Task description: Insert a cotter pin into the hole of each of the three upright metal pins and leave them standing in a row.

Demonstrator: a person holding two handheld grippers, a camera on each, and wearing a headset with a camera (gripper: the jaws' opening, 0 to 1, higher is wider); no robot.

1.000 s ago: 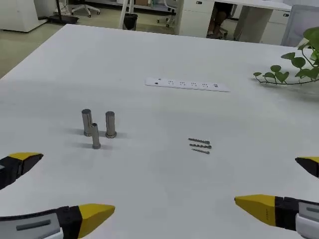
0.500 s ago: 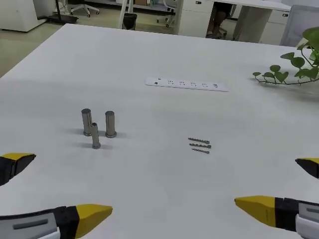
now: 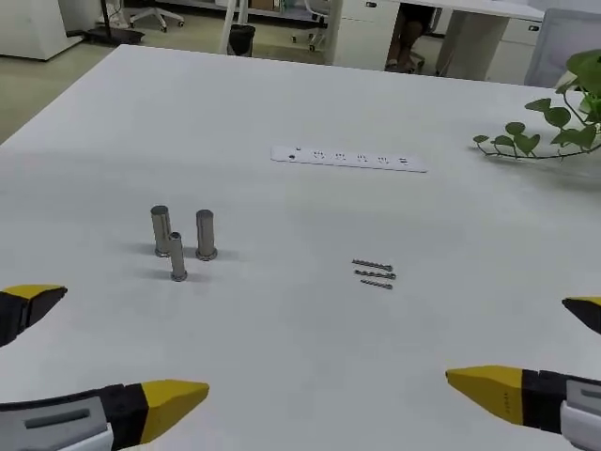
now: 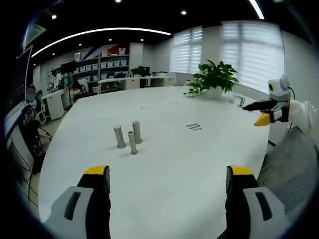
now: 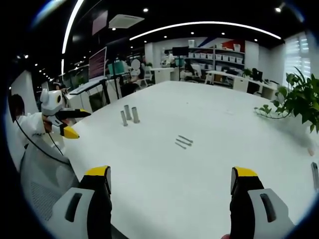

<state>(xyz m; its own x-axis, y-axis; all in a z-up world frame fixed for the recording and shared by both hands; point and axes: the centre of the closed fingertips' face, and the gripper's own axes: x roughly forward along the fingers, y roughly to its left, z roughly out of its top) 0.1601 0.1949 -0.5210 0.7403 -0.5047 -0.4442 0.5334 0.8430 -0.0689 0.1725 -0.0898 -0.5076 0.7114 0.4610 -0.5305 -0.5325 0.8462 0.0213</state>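
Observation:
Three upright grey metal pins (image 3: 178,242) stand close together on the white table's left half, also seen as metal pins (image 4: 128,138) and metal pins (image 5: 128,114). Three small cotter pins (image 3: 374,273) lie side by side near the middle, visible too as cotter pins (image 4: 194,127) and cotter pins (image 5: 183,142). My left gripper (image 3: 89,352) hovers open at the near left edge, well short of the metal pins. Open as well, my right gripper (image 3: 540,352) sits at the near right, apart from the cotter pins. Nothing is between either pair of jaws.
A white power strip (image 3: 349,158) lies flat across the table's far middle. A leafy green plant (image 3: 554,127) trails over the far right corner. Office desks and chairs stand beyond the table (image 3: 300,338).
The left gripper's upper jaw has drawn slightly back toward the left edge. The view has shifted a little; the pins and cotter pins stay put.

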